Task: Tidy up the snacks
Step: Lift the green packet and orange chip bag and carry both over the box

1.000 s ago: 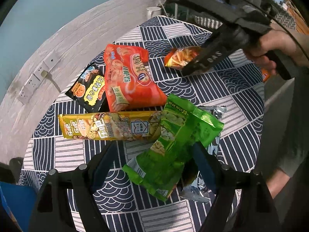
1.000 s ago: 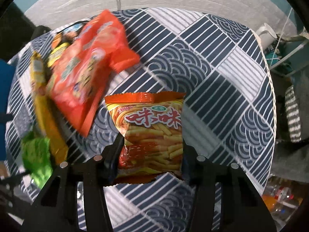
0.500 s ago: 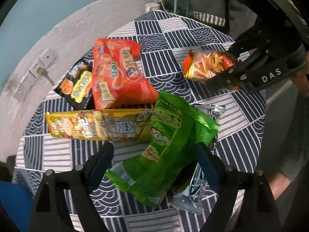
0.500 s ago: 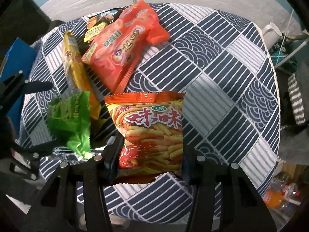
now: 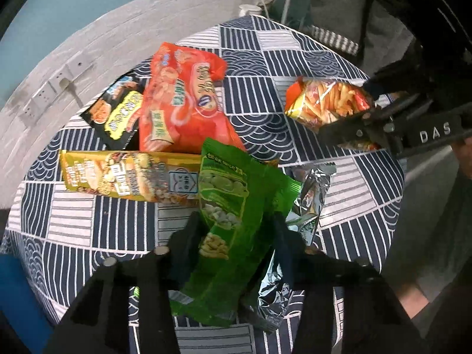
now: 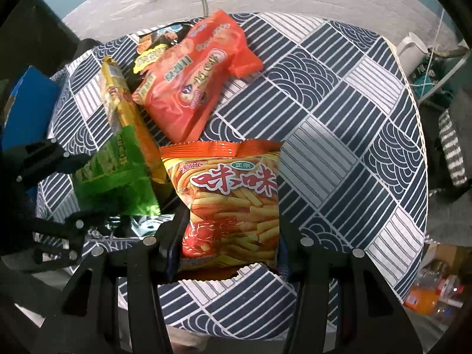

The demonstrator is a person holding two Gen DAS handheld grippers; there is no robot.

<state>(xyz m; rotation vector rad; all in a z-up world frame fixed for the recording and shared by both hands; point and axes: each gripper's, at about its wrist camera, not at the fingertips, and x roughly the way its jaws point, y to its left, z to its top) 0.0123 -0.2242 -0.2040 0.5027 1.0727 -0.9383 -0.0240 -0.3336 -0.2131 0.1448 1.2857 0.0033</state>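
Closing on a glossy green snack bag [image 5: 227, 221], the left gripper [image 5: 236, 230] has its jaws pinching the crinkled plastic from both sides; half a second ago those jaws stood wide apart around it. The bag is long and flat, printed with pale beans, and its top end lies over the yellow packet [image 5: 126, 177], a slim, oblong, shiny pouch on the table [image 5: 295, 59]. Taking that yellow packet as the mark: just behind it lies a puffy red-orange bag [image 5: 180, 100] with a small black packet [image 5: 118, 112] tucked partly under the red one's edge, and just beside its green-covered end lies a creased silver foil wrapper [image 5: 309, 194]. The table wears a cloth of navy and white squares, some striped, some with wave arcs. The right gripper [image 6: 230, 236] holds a pillow-shaped orange chip bag [image 6: 233, 203] with serrated seams, jaws part-open and pressed on its sides, as before; it is now raised clear of the cloth, beyond the silver wrapper from the yellow packet.
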